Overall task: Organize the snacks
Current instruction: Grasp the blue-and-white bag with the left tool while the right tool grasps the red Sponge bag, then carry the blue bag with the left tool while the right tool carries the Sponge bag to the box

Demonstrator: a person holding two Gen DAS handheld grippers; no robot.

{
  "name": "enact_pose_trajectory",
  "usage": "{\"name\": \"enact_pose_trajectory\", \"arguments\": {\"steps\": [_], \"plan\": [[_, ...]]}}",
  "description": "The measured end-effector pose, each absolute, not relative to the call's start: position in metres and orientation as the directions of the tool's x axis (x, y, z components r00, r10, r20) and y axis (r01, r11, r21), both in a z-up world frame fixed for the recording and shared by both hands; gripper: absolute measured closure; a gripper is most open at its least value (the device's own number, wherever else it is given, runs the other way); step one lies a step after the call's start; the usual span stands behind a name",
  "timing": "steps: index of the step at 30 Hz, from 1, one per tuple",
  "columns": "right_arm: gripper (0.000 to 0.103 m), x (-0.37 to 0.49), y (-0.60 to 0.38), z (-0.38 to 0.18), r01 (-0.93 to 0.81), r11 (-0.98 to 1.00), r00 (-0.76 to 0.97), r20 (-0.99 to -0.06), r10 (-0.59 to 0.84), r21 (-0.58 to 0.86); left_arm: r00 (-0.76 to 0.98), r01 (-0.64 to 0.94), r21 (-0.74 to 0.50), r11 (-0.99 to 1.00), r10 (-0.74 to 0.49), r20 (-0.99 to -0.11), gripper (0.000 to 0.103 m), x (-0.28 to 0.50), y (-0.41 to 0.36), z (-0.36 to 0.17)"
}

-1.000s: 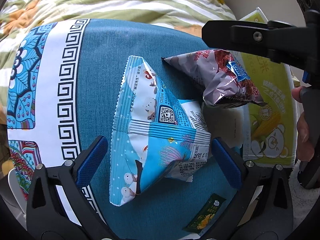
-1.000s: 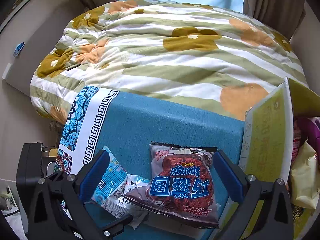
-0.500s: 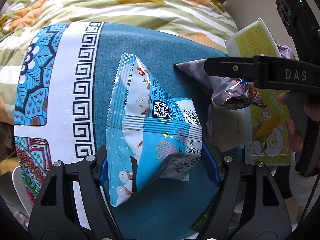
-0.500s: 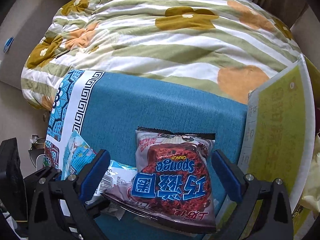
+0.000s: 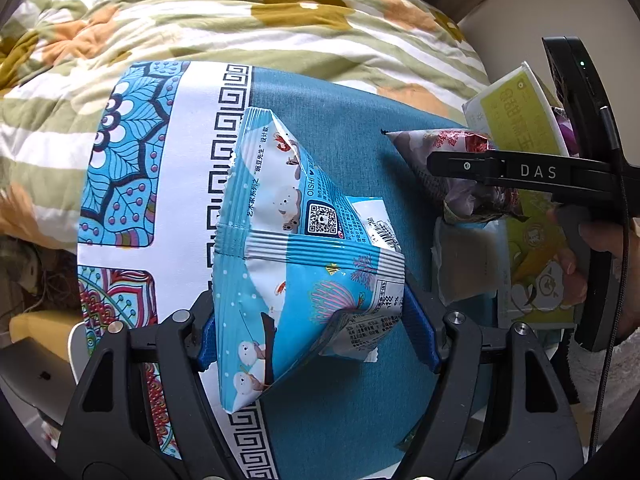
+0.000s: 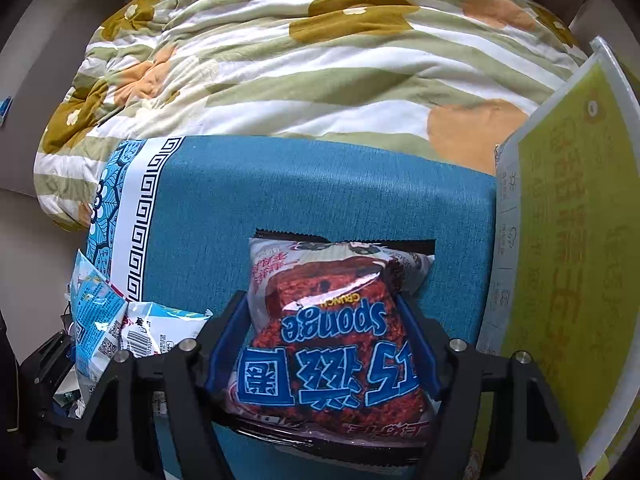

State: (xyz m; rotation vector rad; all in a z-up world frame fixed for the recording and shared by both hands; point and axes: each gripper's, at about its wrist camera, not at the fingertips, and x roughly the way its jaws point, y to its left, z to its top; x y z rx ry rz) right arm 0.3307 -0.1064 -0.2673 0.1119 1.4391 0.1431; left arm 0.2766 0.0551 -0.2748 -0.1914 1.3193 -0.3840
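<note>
"OISHI" plus QR code on light-blue snack bag, frame centre. "sponge", small "CRUNCH" upside down on red-brown snack bag, lower centre. "DAS" on black tool arm, right; other print too blurred, probably Chinese.

Oishi bag on table, left of Sponge bag; carton at right table edge; bed behind.

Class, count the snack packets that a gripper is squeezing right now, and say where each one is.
2. The blue packet sits between the left gripper pads; the red Sponge packet between the right gripper pads. Others may be hidden.
</note>
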Motion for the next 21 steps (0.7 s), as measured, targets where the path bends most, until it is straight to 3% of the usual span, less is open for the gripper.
{"name": "enact_pose_trajectory", "arguments": {"steps": [8,21], "plan": [[0.045,0.313,-0.097,-0.224,-0.027,0.974,0.243,-0.944,0.225,0.226,0.270,0.203,-0.321,0.925,-0.368,-0.890,0.032,0.270,0.070,-0.229],[0.046,0.243,-0.120,-0.110,0.057,0.963,0.524,-0.829,0.195,0.263,0.375,0.386,-0.282,0.879,-0.428,-0.822,0.032,0.263,0.043,-0.126]]}}
